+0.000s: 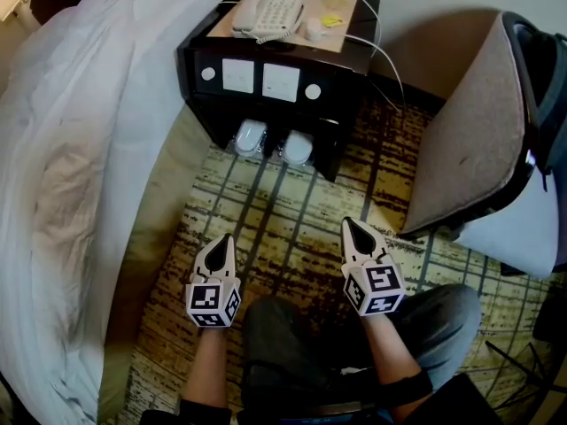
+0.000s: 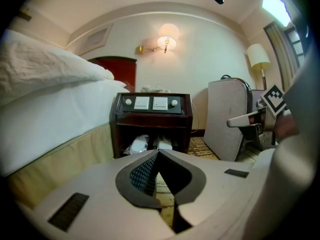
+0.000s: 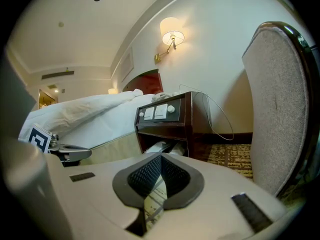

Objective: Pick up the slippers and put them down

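White slippers (image 1: 251, 137), two, in nightstand (image 1: 266, 78).

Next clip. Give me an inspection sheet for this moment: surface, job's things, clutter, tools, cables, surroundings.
Surface: patterned carpet in front of a dark nightstand.
Job's things: two white slippers, side by side in the nightstand's open bottom compartment, not yet picked up.
Clutter: telephone and a small yellow item on the nightstand top.
Tools: left tool and right tool both shut and empty, held over the carpet, short of the slippers.
Cables: white cable looping from the nightstand top down its right side.
Surroundings: bed at left, upholstered chair at right, lit wall lamp above the nightstand.
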A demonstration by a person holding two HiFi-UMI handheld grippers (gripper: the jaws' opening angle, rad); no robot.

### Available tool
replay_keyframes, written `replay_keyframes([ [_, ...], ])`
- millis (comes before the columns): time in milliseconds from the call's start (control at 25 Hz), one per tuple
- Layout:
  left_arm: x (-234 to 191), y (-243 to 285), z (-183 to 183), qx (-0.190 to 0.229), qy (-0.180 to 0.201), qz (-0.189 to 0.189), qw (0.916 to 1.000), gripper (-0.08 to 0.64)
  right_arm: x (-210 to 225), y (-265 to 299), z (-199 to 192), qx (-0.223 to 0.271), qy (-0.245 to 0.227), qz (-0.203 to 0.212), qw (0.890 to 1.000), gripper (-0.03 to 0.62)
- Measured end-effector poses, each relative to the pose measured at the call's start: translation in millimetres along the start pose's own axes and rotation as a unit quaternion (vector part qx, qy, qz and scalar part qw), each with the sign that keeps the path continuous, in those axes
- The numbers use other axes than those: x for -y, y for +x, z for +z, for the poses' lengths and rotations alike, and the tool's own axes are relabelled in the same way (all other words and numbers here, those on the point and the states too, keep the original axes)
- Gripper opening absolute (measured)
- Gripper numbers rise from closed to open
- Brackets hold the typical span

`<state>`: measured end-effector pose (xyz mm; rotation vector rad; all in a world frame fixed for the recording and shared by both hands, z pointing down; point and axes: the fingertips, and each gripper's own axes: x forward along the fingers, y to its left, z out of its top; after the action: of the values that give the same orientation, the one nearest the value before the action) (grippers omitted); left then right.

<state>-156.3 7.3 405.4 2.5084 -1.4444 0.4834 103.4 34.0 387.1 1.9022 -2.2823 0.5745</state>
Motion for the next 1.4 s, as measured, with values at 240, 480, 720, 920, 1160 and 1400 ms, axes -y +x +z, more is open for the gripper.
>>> replay_keyframes([
  [240,2.7,3.4,0.1,0.001,0.006,-0.005,1.0000,0.000,3.1,3.0,-2.1,-0.003,0.000,-0.001,1.000,0.000],
  [480,7.1,13.6,-5.6,-0.005,0.020,-0.009,0.9998,0.000,3.2,8.8,-7.4,-0.007,0.005,-0.005,1.000,0.000],
  [720,14.6,43.6,-14.3,-0.015,0.020,-0.023,0.9994,0.019,0.5,25.9,-16.9,-0.015,0.009,-0.010,1.000,0.000],
  [920,24.4,86.7,-18.7,-0.026,0.019,-0.053,0.9981,0.143,7.0,42.9,-24.4,-0.020,0.021,-0.018,0.999,0.000],
  [1160,38.4,150.3,-30.9,-0.050,0.042,-0.099,0.9930,0.308,23.7,64.5,-30.0,-0.021,0.039,-0.037,0.998,0.000],
  [1400,43.4,212.8,-49.6,-0.084,0.047,-0.117,0.9885,0.481,32.8,88.8,-41.3,-0.029,0.047,-0.046,0.997,0.000],
])
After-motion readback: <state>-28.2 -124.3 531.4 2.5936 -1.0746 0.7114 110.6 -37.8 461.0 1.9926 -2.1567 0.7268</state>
